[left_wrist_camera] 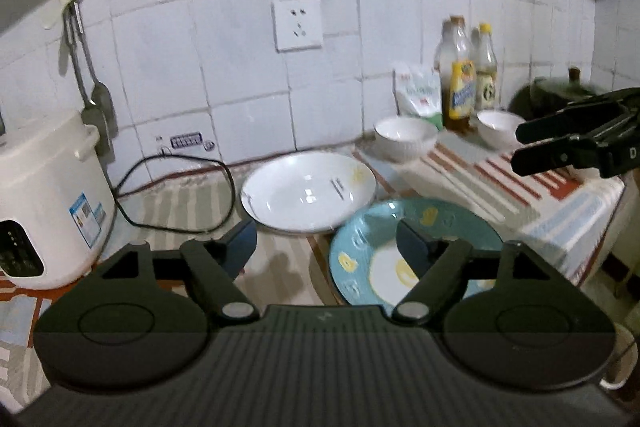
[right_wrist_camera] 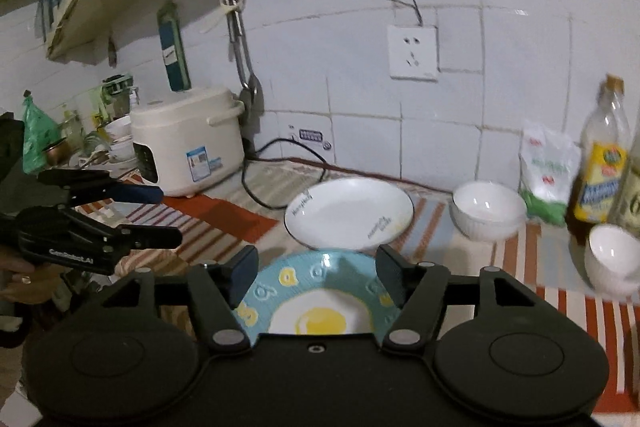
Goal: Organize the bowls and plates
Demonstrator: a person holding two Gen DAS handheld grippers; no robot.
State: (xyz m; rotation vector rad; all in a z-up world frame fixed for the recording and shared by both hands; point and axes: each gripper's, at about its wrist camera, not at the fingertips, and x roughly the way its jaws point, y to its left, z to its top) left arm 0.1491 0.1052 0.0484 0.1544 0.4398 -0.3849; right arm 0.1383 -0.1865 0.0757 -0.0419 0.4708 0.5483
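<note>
A white plate (left_wrist_camera: pixel 308 193) lies on the striped counter mat, and it also shows in the right wrist view (right_wrist_camera: pixel 348 213). A blue plate with a fried-egg print (left_wrist_camera: pixel 376 259) lies just in front of it, right of centre; in the right wrist view the blue plate (right_wrist_camera: pixel 316 287) lies between my fingers. Two white bowls (left_wrist_camera: pixel 404 137) (left_wrist_camera: pixel 498 127) stand at the back right. My left gripper (left_wrist_camera: pixel 326 245) is open and empty above the mat. My right gripper (right_wrist_camera: pixel 316 273) is open over the blue plate, and it shows from the side (left_wrist_camera: pixel 524 143) at the right edge.
A white rice cooker (left_wrist_camera: pixel 44 203) stands at the left with its black cord (left_wrist_camera: pixel 180 187) looping over the mat. Oil bottles (left_wrist_camera: pixel 460 75) and a white bag (left_wrist_camera: pixel 418 91) stand against the tiled wall. A dark pot (left_wrist_camera: pixel 548 95) sits at the far right.
</note>
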